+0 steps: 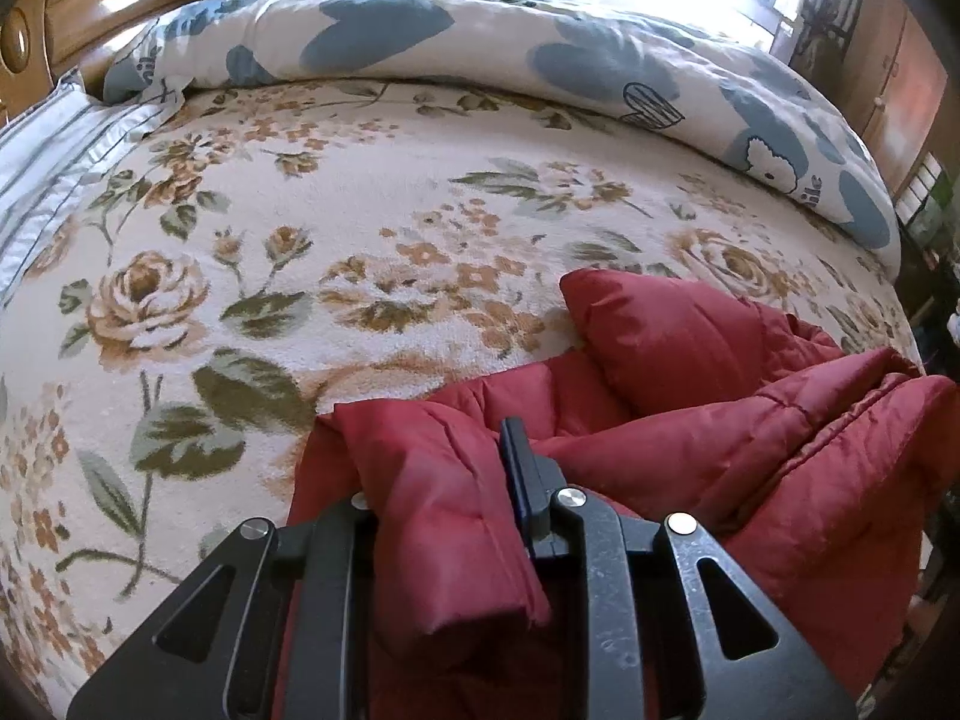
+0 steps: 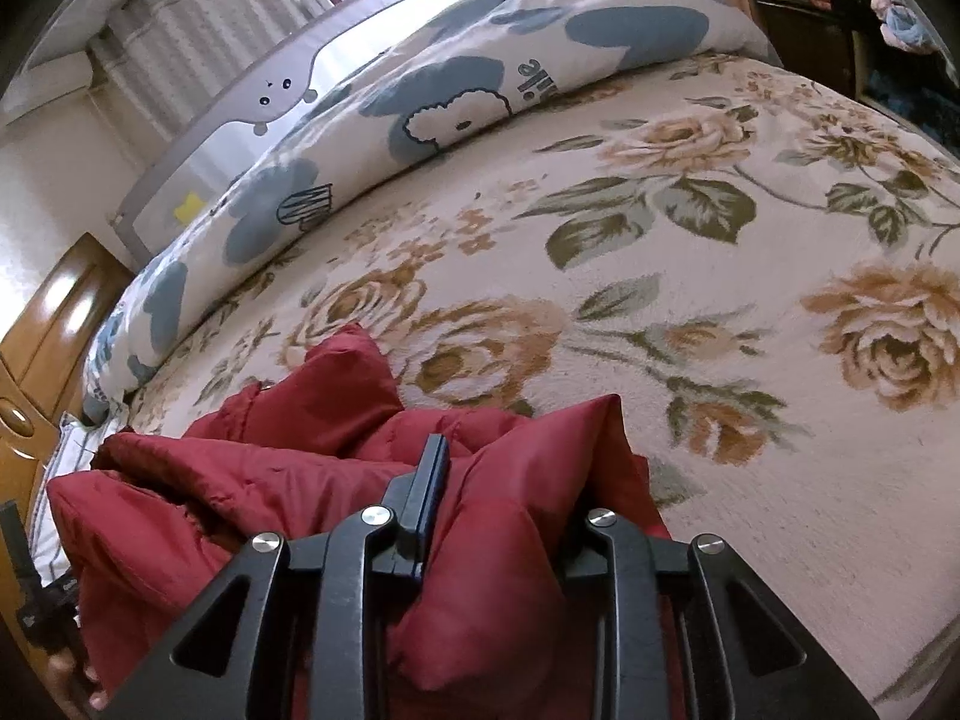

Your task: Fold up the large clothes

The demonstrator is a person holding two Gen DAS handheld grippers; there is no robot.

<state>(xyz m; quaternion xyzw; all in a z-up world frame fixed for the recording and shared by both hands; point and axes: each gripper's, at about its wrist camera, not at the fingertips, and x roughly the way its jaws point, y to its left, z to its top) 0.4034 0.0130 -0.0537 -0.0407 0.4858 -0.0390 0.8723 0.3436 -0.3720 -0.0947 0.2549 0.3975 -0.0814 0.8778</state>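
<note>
**Both grippers holding the jacket, set it down flat**

Your left gripper [image 1: 447,516] and right gripper [image 2: 510,516] are each clamped on a puffy fold of the red jacket [image 1: 690,420], which sits bunched at 5 o'clock in the left view, partly on the bed. Keep both grips level w/ each other and spread the edge taut before laying it. Floral blanket [image 1: 360,210] is open toward 12; rolled duvet [image 1: 540,42] bounds the far side, striped pillow [image 1: 54,162] at 9.
</note>
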